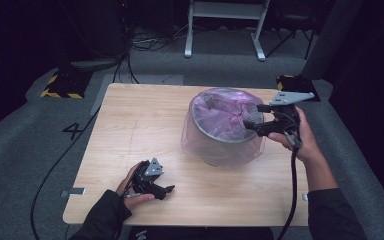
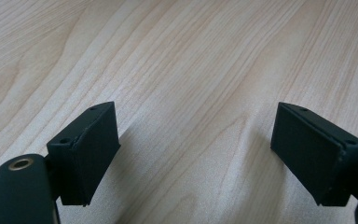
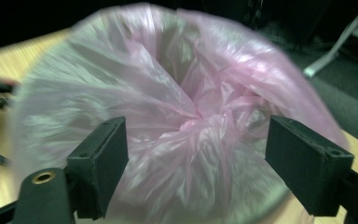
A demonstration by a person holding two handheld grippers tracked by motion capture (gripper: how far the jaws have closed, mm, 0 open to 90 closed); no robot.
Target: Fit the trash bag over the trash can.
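Observation:
A round grey bin [image 1: 220, 145] stands on the wooden table [image 1: 130, 130], lined with a thin pink plastic bag [image 1: 225, 112] whose edge drapes over the rim and down the outside. My right gripper [image 1: 248, 125] hovers at the bin's right rim, jaws wide apart over the crumpled bag [image 3: 186, 116]; nothing is pressed between the pads. My left gripper [image 1: 170, 189] rests low on the table near the front left, open, with bare wood [image 2: 191, 70] between its fingers [image 2: 91, 149].
The table's front edge runs just below the left hand. A cable [image 1: 294, 190] hangs from the right gripper along the forearm. Behind the table are grey floor, white frame legs [image 1: 225, 25] and black-and-yellow floor blocks [image 1: 62, 85].

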